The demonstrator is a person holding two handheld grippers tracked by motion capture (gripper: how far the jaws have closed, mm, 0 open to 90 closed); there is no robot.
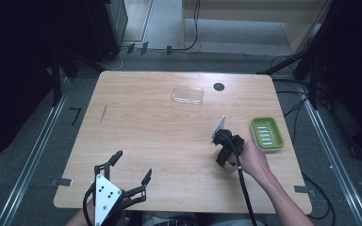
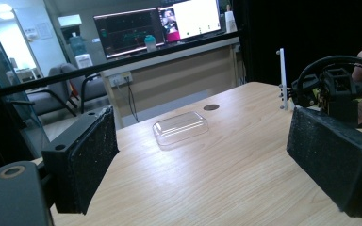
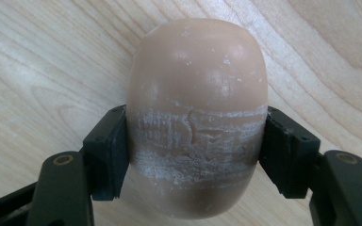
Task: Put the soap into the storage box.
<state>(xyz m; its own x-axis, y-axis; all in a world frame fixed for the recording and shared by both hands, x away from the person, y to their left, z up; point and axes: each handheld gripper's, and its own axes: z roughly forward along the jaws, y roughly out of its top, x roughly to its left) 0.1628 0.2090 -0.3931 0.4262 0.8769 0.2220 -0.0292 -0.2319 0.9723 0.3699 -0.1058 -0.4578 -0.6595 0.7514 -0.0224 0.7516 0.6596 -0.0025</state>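
Right gripper view looks straight down on a tan, rounded bar of soap (image 3: 197, 117) lying on the wooden table (image 3: 37, 61); a whitish scuffed band runs across its middle, and the two black jaws of the right gripper (image 3: 194, 153) press against its sides at that band, closed onto it. In the high view the right gripper (image 1: 226, 151) sits at the right-centre of the table (image 1: 151, 136), a hand (image 1: 253, 159) wrapped around it from the near-right side; the soap itself cannot be made out there under the tool. Just to the right of it stands a green soap dish (image 1: 267, 133) with a ridged floor, apart from the gripper. Farther back lie a clear plastic lid (image 1: 187, 95) and a small dark round spot (image 1: 219, 86) in the tabletop. At the near-left edge the left gripper (image 1: 133, 168) rests with its jaws spread wide and nothing between them; the left gripper view shows its padded jaws far apart, framing the clear lid (image 2: 180, 128).
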